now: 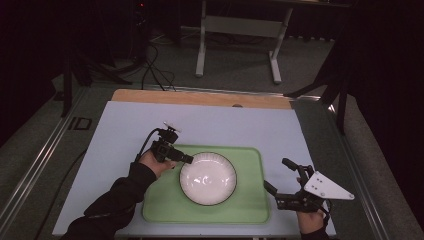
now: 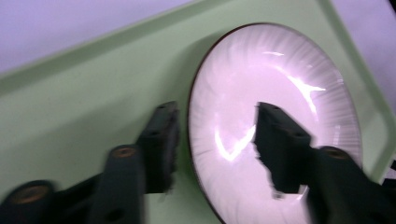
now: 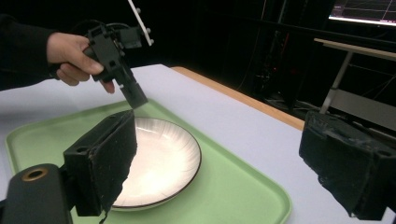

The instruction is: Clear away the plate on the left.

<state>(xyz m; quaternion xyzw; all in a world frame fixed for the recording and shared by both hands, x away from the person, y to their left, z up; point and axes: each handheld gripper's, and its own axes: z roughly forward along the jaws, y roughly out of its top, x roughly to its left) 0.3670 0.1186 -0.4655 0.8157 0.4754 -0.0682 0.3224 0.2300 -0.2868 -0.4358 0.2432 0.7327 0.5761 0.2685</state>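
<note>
The left gripper [image 2: 215, 135], held in a person's hand at the near-left rim of a round white ribbed plate with a thin dark edge [image 1: 208, 178], stands with its black jaws parted and nothing pressed between the pads: in the left gripper view one jaw hangs over the bare tray and the other over the plate's glossy well, so the rim runs between them without being gripped. The plate lies flat in the middle of a pale green rectangular plastic tray with rounded corners [image 1: 250, 210], which sits lengthwise across a light blue-grey table top [image 1: 125, 125]. From the left fingertips the plate spreads away to the right and slightly toward the person; being round, it offers no long axis, only its edge. The right gripper [image 1: 280, 176], its grey three-cornered plate on top, waits off the tray's right end with its jaws spread wide and empty, well apart from the dish. The left hand is plainly the nearer of the two, and any fresh hold on the rim would likely fall to it. A wooden strip [image 1: 200, 97] borders the table's far edge.
</note>
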